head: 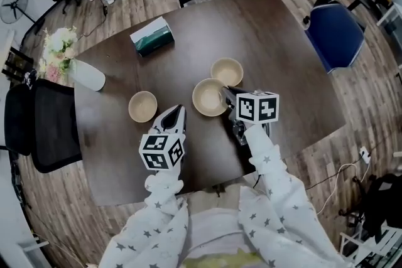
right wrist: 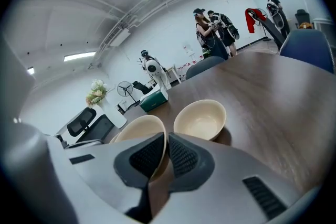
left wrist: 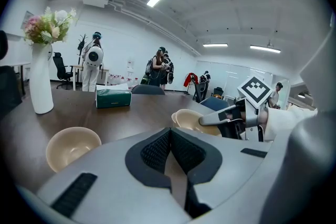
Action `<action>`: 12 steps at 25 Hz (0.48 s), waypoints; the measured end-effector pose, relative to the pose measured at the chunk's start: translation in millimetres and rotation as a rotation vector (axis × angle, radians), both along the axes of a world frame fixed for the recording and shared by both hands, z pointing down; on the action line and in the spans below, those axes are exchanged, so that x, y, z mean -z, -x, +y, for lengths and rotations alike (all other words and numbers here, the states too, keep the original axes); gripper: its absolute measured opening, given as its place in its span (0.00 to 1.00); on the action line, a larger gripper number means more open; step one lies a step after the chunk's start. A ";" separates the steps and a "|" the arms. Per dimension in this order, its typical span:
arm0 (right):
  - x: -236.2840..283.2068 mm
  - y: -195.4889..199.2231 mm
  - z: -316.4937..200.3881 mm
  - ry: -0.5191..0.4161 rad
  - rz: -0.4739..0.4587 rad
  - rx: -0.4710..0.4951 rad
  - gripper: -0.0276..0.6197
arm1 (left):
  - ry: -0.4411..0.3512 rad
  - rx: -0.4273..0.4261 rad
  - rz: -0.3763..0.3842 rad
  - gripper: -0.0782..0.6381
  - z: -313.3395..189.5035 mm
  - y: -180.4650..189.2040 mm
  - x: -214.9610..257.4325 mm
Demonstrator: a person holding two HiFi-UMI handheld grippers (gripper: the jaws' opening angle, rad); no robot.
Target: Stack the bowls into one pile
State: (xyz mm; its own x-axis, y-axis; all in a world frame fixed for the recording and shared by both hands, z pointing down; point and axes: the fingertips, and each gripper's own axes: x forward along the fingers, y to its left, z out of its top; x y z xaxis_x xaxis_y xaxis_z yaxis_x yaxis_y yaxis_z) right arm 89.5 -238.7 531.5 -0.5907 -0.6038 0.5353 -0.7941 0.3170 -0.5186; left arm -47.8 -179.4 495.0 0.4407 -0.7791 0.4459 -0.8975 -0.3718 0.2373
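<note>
Dark brown table (head: pixel 282 53), rounded corners, top mostly bare. We note a green tissue box (head: pixel 152 36) lying flat near the far left edge. At the left corner a white vase (head: pixel 88 75) stands upright, holding pale flowers (head: pixel 58 47). Three beige bowls mid-table. The left bowl (head: pixel 142 106) stands alone, mouth up, apart from the other two. The far bowl (head: pixel 227 71) also rests mouth up. The middle bowl (head: pixel 209 97) is just beside the far bowl and tilted; we cannot tell whether its base rests on the wood. No bowl sits inside another yet.
</note>
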 end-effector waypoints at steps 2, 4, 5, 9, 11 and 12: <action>0.3 -7.7 -9.1 -0.005 -0.011 -0.030 0.11 | 0.001 0.002 0.001 0.15 -5.1 -7.1 -1.8; 1.6 -16.5 -20.0 -0.013 -0.020 -0.070 0.11 | 0.002 0.001 0.003 0.15 -9.1 -14.8 -2.8; 2.3 -21.8 -25.3 -0.016 -0.024 -0.094 0.11 | 0.003 0.000 0.003 0.15 -10.6 -18.6 -3.3; 7.2 -41.7 -45.3 -0.037 -0.041 -0.186 0.11 | 0.014 -0.003 -0.001 0.15 -16.4 -31.2 -7.7; 7.9 -48.5 -54.1 -0.046 -0.044 -0.220 0.11 | 0.020 -0.003 -0.001 0.15 -19.3 -35.5 -10.9; 7.4 -51.7 -57.8 -0.047 -0.043 -0.235 0.11 | 0.022 -0.003 0.000 0.15 -20.2 -37.5 -12.2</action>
